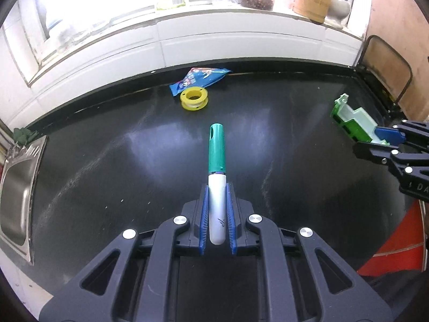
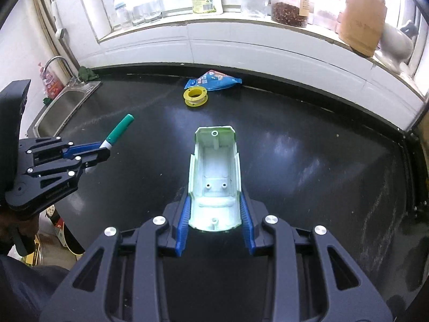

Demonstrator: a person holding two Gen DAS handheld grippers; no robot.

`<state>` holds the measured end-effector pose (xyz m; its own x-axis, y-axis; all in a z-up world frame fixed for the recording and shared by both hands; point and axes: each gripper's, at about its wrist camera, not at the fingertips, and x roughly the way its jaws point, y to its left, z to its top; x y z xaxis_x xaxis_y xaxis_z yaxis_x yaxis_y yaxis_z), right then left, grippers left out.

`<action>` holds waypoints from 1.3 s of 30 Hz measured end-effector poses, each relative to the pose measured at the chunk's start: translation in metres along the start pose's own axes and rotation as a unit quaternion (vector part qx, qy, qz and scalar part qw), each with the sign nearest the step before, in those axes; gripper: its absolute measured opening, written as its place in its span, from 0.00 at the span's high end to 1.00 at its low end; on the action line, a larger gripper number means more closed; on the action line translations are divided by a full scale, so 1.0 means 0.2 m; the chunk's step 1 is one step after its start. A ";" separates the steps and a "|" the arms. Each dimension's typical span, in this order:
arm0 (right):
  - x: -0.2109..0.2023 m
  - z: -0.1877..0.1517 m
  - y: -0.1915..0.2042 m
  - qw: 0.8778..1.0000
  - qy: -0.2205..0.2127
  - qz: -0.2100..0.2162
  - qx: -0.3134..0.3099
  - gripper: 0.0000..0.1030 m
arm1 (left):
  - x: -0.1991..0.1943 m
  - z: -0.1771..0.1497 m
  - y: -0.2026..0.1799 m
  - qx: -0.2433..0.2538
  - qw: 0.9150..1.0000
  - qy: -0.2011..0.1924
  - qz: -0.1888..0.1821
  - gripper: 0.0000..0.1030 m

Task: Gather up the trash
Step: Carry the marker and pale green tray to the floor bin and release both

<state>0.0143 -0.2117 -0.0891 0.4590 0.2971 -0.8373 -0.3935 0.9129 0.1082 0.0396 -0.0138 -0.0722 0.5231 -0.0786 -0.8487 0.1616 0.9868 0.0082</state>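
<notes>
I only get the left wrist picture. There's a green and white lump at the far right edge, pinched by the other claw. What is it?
Observer: A hollow plastic shell, open side up, screw posts inside; the right gripper is shut on its lower end.
Operator: Anything by the sink I'm missing?
Observer: A curved tap stands behind the sink.
Operator: And beside the tap?
Observer: A red patterned packet.

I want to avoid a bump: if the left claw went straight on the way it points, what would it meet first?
Probably the bare black countertop: the left claw, shut on the marker, aims steeply down. The yellow spool lies farther along that line; depth is unclear.
</notes>
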 end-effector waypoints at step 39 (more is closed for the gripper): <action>0.33 -0.32 2.68 0.873 0.131 0.294 -0.365 0.67 | -0.72 -2.01 1.43 -0.428 0.876 0.033 0.220 0.88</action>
<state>-0.2171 0.2783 -0.1197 -0.1542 0.4931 -0.8562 -0.9471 0.1729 0.2702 -0.3255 0.3365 -0.1594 0.3228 0.3169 -0.8918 -0.7457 0.6655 -0.0334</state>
